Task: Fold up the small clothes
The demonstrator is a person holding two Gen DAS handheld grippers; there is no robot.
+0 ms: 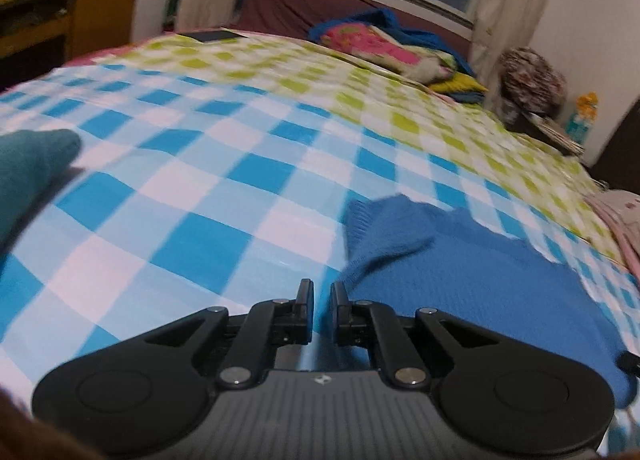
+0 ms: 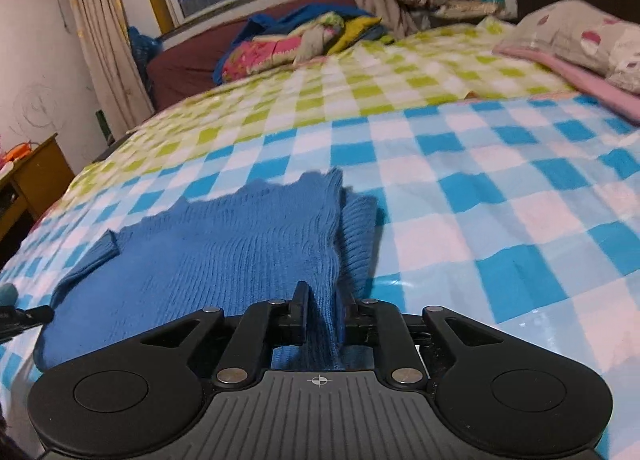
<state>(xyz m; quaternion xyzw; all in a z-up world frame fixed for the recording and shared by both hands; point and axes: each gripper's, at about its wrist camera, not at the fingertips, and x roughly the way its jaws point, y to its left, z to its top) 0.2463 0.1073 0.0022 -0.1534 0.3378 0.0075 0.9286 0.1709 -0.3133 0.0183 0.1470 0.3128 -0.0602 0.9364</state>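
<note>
Blue ribbed knit, a small sweater (image 2: 208,256), lies flat on the checked bedspread (image 2: 500,220) of a bed. In the right wrist view it fills the lower middle, from about 9 o'clock in to the centre, with one sleeve (image 2: 90,260) poking out at 9 o'clock and a folded ribbed edge stacked along its right side toward 1 o'clock. In the left wrist view the same sweater (image 1: 460,280) sits at 4 o'clock, its cuff curling up near the centre.

By the look of it the sweater is light, soft and limp: it will sag and drape from wherever it is pinched, and the fuzzy knit should give a claw good friction instead of slipping. Nothing about it is fragile, though the loose knit may stretch if pulled hard. Hems, cuffs and the ribbed edge look like the best places to take hold, since doubled fabric gives the pads something thick to bite.

The left claw (image 1: 320,300) has its jaws drawn close together with only bedspread showing in the narrow gap, so it grips nothing; the sweater's edge lies just beside its right finger. The right claw (image 2: 324,312) is pinched on a raised ridge of the sweater's right edge, the fabric standing up between its jaws.

No containers are in play. A teal cloth (image 1: 32,168) shows at 9 o'clock in the left view, apart from the sweater.
</note>
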